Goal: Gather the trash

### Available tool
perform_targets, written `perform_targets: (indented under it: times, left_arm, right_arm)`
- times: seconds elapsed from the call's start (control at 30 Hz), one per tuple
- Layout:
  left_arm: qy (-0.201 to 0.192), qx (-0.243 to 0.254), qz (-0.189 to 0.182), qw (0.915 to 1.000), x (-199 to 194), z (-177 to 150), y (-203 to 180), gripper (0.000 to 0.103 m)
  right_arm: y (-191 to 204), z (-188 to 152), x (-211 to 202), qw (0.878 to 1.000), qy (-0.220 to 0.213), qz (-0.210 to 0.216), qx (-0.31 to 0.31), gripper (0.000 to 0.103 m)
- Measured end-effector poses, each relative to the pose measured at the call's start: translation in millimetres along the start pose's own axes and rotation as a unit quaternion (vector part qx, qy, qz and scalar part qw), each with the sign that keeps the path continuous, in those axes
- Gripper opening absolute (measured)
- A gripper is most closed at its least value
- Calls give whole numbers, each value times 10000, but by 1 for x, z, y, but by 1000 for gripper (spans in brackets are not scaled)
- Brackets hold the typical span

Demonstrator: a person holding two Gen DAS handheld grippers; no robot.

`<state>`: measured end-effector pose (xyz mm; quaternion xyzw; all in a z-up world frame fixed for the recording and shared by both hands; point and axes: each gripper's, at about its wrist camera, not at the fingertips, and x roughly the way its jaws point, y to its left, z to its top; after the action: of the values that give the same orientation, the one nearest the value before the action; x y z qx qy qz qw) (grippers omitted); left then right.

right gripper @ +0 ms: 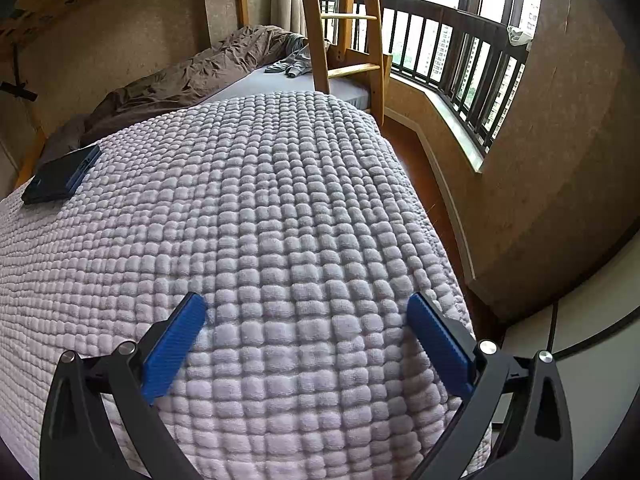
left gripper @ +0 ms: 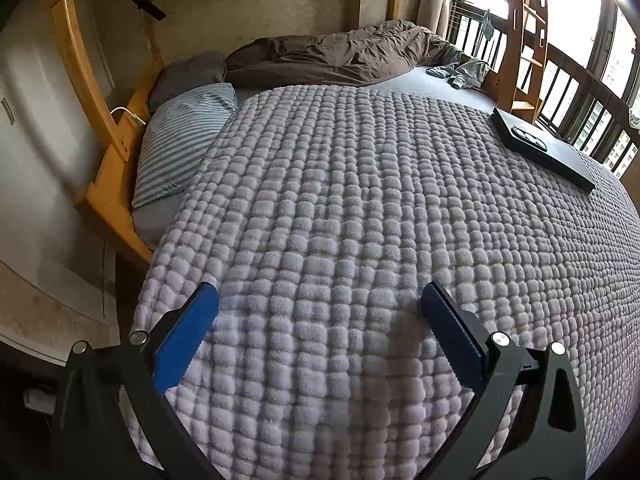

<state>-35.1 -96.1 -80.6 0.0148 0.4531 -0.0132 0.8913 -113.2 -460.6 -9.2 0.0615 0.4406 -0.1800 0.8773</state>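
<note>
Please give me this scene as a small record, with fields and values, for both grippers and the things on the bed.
place: bed under a wooden bunk frame, window with railing beside it
left gripper: open, empty, over the blanket
right gripper: open, empty, over the blanket
blanket: lilac, bumpy weave, spread flat
black flat case: lies on the blanket, apart from both grippers
striped pillow: at the bed's head
brown duvet: crumpled by the wall
grey garment: near the ladder
trash: none clearly visible

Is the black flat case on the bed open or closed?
Closed. The black case lies flat on the textured blanket, its lid down against the base; no gap shows in either view.
</note>
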Motion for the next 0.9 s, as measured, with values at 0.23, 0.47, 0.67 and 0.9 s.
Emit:
perform_targets:
  times: [0.23,0.47,0.67,0.9]
  left_arm:
    - [1,-2,11,10000,-1,-2,1,102]
    - [1,-2,10,10000,-2,-2,1,102]
    - [2,-1,11,10000,-2,-3,1,102]
    - [2,0,10,10000,-2,-3,2,102]
  right_arm:
    - [-1,1,0,10000,1,1,2,99]
    - [-1,1,-1,10000,1,2,2,99]
    - [-1,1,0,10000,1,1,2,99]
    - [-1,1,0,10000,2,3,3,99]
